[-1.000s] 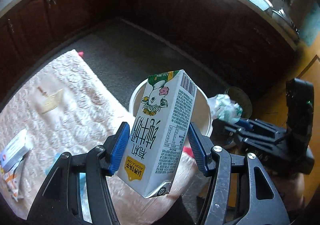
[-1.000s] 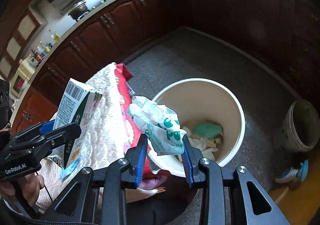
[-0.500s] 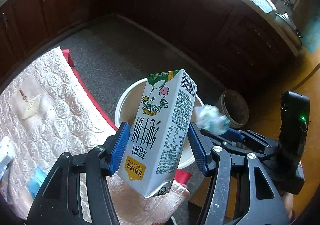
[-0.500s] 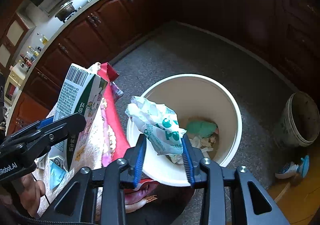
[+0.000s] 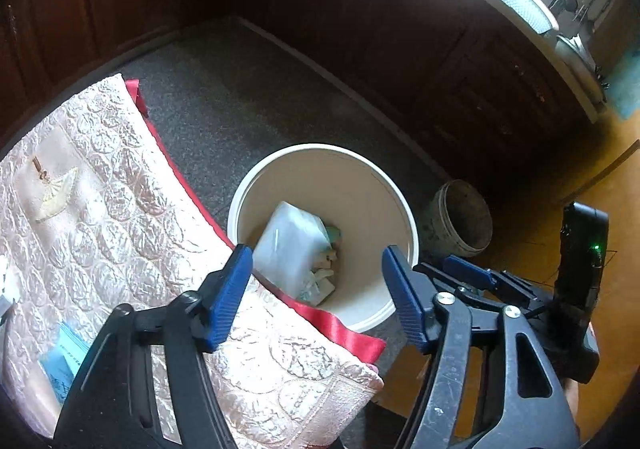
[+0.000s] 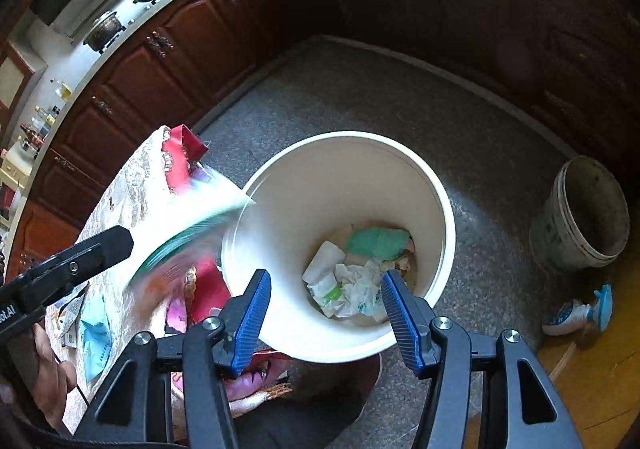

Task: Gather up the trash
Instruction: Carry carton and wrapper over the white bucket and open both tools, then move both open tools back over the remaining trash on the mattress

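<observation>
A white trash bucket point(image 5: 402, 217) point(image 6: 442, 209) stands on the grey floor beside the table. My left gripper point(image 5: 316, 297) is open and empty above the bucket's near rim. The milk carton point(image 5: 290, 245) is a blurred white shape dropping into the bucket; it shows as a motion-blurred streak point(image 6: 188, 233) at the rim in the right wrist view. My right gripper point(image 6: 326, 313) is open and empty over the bucket. The crumpled white and green wrapper point(image 6: 356, 289) lies inside on other trash.
A table with a quilted pink cloth point(image 5: 92, 217) and red edge is left of the bucket, with blue packets point(image 6: 96, 333) on it. A small dirty bucket point(image 5: 460, 225) point(image 6: 584, 213) and a spray bottle point(image 6: 576, 313) stand to the right. Dark cabinets ring the room.
Both grippers have opened. The milk carton has left the left gripper and falls into the bucket. The crumpled wrapper has left the right gripper and lies in the bucket.
</observation>
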